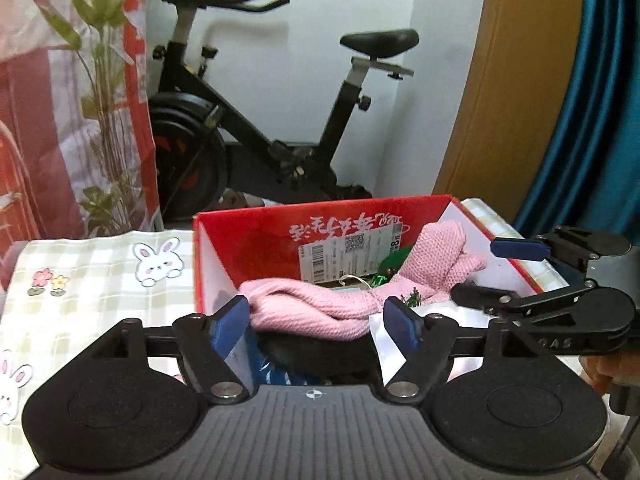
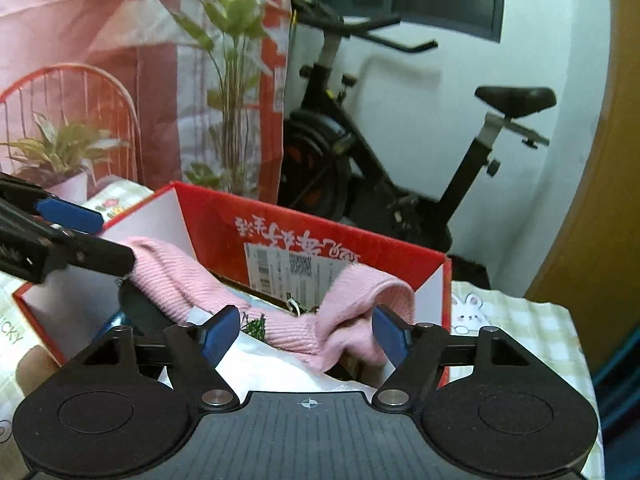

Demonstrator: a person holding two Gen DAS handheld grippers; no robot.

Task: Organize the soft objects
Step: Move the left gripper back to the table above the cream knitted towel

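So the bench [image 1: 92, 276] has a pale checked cloth with little bunnies and flowers on it. Behind it there's a black exercise bike [image 1: 248, 120] against a white wall, a reddish curtain with a leaf print [image 1: 72, 100] at the upper left of the frame, a wooden door panel [image 1: 520, 80] at the upper right, and teal fabric at the far right edge.

A red cardboard box [image 1: 280, 220] sits open on the bench, centre frame, with a shipping label stuck inside. Draped across the stuff in it is a pink knit garment [image 1: 320, 304], ribbed and chunky and bunched into folds.

The left hand-held gripper [image 1: 316, 324] has its jaws spread wide with the knit lying between them, pads not pressing it. Same for the right hand-held gripper [image 2: 306, 334]: wide open, pink knit between the fingers, nothing gripped.
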